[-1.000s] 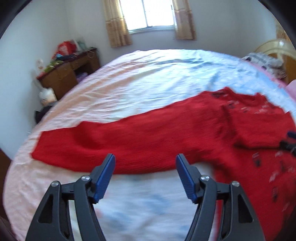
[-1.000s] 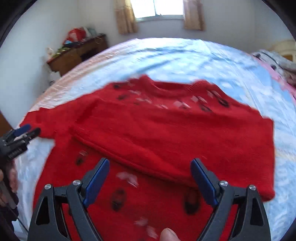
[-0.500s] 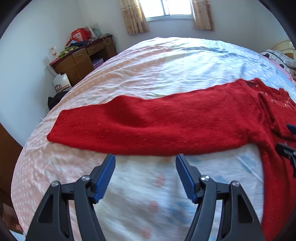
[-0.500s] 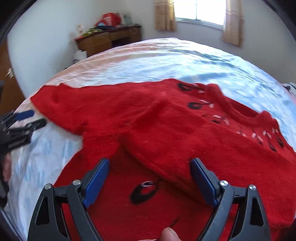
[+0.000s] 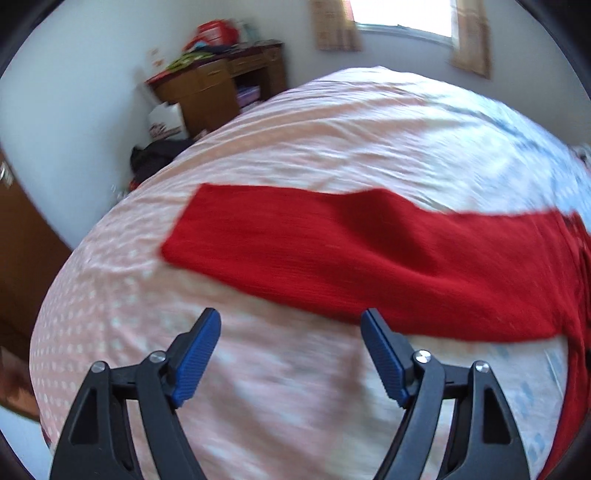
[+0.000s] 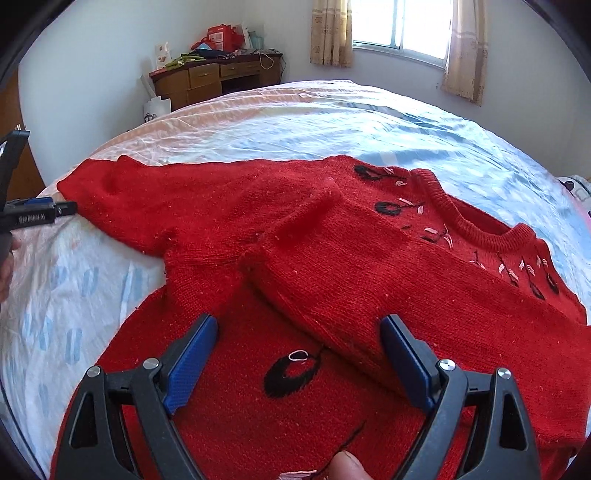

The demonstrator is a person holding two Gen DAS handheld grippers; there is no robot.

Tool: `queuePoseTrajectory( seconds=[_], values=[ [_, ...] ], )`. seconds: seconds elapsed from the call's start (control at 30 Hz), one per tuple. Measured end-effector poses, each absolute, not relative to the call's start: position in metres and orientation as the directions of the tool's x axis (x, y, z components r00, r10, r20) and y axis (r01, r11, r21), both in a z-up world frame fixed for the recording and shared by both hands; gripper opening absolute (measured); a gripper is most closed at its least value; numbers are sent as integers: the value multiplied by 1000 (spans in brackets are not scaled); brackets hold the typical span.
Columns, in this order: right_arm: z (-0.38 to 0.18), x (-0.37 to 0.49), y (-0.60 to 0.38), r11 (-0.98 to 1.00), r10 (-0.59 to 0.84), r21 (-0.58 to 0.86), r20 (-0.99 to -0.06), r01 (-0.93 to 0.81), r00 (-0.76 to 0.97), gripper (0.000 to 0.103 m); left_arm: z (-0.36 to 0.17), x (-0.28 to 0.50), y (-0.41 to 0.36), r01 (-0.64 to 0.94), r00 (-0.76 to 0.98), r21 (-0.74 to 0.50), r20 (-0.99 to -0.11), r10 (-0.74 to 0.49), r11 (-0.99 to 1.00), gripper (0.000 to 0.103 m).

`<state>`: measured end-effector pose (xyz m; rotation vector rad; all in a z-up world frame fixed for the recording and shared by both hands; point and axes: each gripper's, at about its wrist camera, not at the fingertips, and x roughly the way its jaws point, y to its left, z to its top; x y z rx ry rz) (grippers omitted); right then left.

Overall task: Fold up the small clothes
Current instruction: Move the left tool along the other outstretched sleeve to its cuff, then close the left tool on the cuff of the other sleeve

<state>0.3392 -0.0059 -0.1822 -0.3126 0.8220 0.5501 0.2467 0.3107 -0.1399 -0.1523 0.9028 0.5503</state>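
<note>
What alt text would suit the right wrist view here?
A red knitted sweater lies flat on a bed, one sleeve folded across its chest and the other stretched left. The open right tool hovers over its front, holding nothing. A cluttered wooden desk and a curtained window stand behind.

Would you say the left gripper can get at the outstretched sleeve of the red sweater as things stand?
Probably yes. The left gripper, jaws opening with nothing between them, hangs just short of the outstretched sleeve, which lies flat on the bed sheet with nothing on top or in front of it.
</note>
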Motion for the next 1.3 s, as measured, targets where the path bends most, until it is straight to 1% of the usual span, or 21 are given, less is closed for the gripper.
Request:
queuePoseTrajectory(
  seconds=[0.13,0.23,0.3,0.47,0.6,0.77,0.83,0.87,0.9,0.93,0.97,1.1,1.3],
  values=[
    [-182,339,-6,817,340,-54,-759,-573,556,90,-141,238,346,-595,493,16,-782,381,803,81],
    [-182,338,-6,818,340,-55,-757,-573,558,90,-146,239,367,-639,491,-38,-789,369,768,74],
    [-182,338,-6,818,339,-56,-756,-572,559,90,-150,243,372,-642,502,-75,-794,344,763,67],
    [-181,338,-6,818,337,-60,-755,-572,562,90,-151,255,375,-646,528,-101,-775,347,757,67],
    [-181,338,-6,819,336,-63,-753,-570,566,90,-154,262,376,-654,525,-88,-768,367,752,67],
    [-181,338,-6,819,337,-62,-753,-570,565,90,-154,267,382,-667,545,-128,-755,364,734,66],
    [-181,338,-6,819,337,-62,-753,-570,565,90,-153,270,381,-664,547,-120,-751,369,738,58],
    [-181,338,-6,819,337,-62,-753,-570,566,90,-153,270,380,-659,550,-118,-749,369,742,45],
    [-181,338,-6,819,337,-62,-753,-570,566,90,-152,271,379,-647,562,-127,-746,357,752,21],
    [-181,338,-6,819,337,-62,-753,-570,566,90,-152,273,379,-628,577,-149,-748,328,764,8],
    [-181,338,-6,819,336,-62,-753,-570,566,90,-151,273,378,-620,585,-163,-748,314,767,6],
    [-181,338,-6,819,337,-62,-753,-570,565,90,-139,274,367,-591,620,-162,-718,316,790,6],
    [-181,338,-6,819,336,-63,-753,-570,566,90,-111,278,339,-516,683,-182,-677,274,837,6]
  ],
)
